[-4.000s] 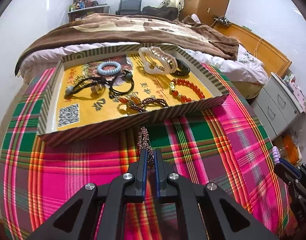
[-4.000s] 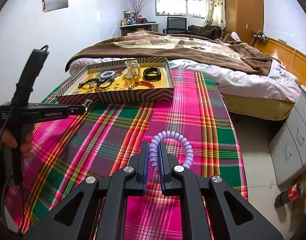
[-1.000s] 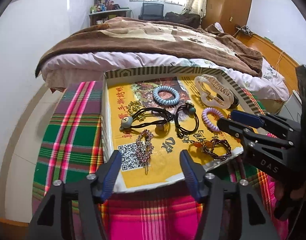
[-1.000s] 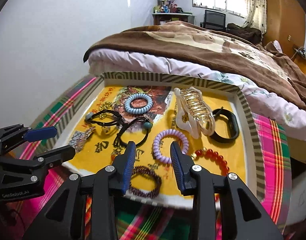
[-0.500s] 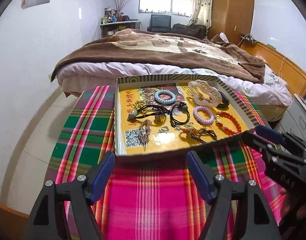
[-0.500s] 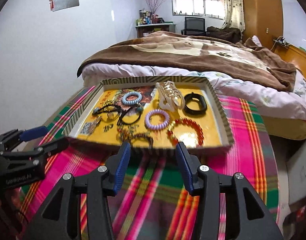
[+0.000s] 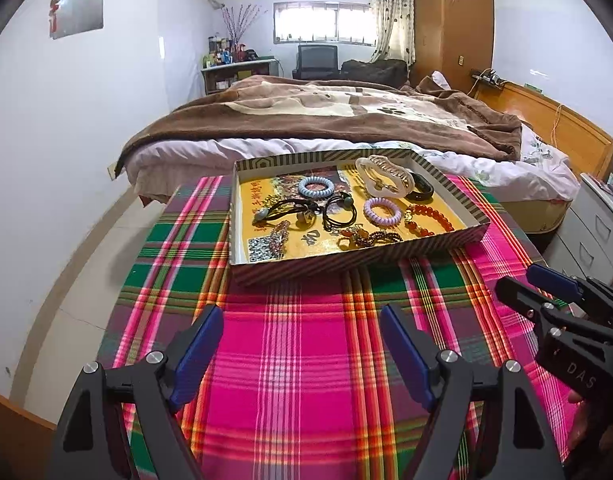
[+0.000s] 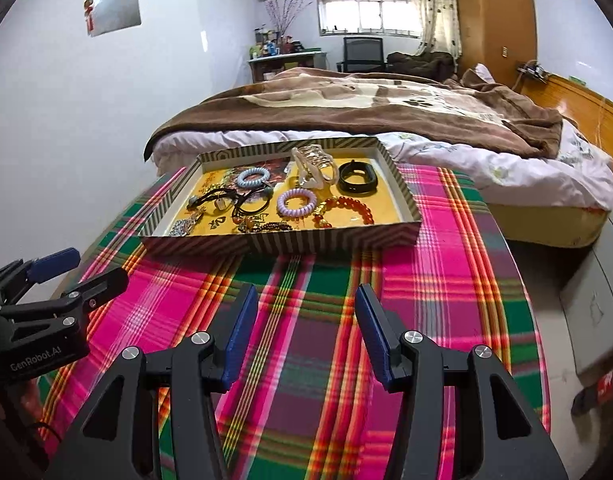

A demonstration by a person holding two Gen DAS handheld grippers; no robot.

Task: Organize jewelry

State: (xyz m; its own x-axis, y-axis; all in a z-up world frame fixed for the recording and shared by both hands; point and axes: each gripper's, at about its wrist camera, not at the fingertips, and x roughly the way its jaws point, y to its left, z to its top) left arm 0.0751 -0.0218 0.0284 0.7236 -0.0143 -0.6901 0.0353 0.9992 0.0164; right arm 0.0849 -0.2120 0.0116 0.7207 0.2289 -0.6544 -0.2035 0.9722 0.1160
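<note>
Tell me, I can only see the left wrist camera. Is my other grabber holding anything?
Observer: No. The right wrist view shows the right gripper open, with only plaid cloth between its fingers.
Operator: What's the black thing behind the big clip?
Observer: A black band. It's a whole loop lying flat in the tray, beside the hair claw.
Operator: Anything on the floor?
Observer: Something dark with a red label, likely a bottle, lies by the drawers.
</note>
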